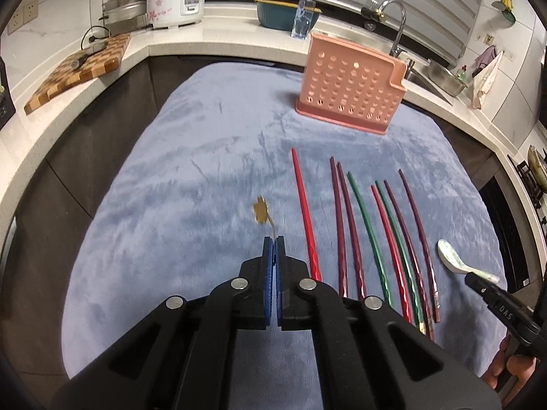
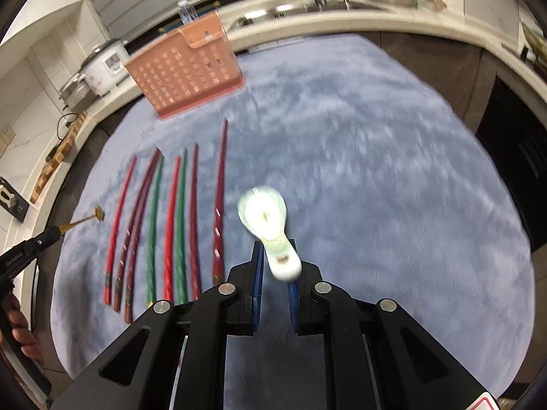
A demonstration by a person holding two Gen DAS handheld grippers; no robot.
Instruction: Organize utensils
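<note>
Nearest in the left wrist view, the left gripper has its blue pads pressed together on the thin stem of a small gold fork, whose flower-shaped head pokes out beyond the tips; holding it by the stem leaves the head free, which would suit dropping it into a holder. In the right wrist view the right gripper has its jaws partly apart with the handle of a white ceramic soup spoon between them, bowl pointing away; motion blur makes it hard to confirm both pads touch, though the spoon appears raised off the cloth and so is probably gripped. Between the two tools, on the blue-grey fleece cloth, lie eight chopsticks in red, maroon and green, side by side with thick ends near and tips far, an arrangement that seems meant to keep each one easy to pick by its near end. Farther off, right of centre on the cloth, stands the pink perforated utensil holder, upright with its open top facing up, apparently empty, and likely the destination for everything. Beyond the cloth's far edge runs the counter with a rice cooker at the left and a sink faucet at the right.
</note>
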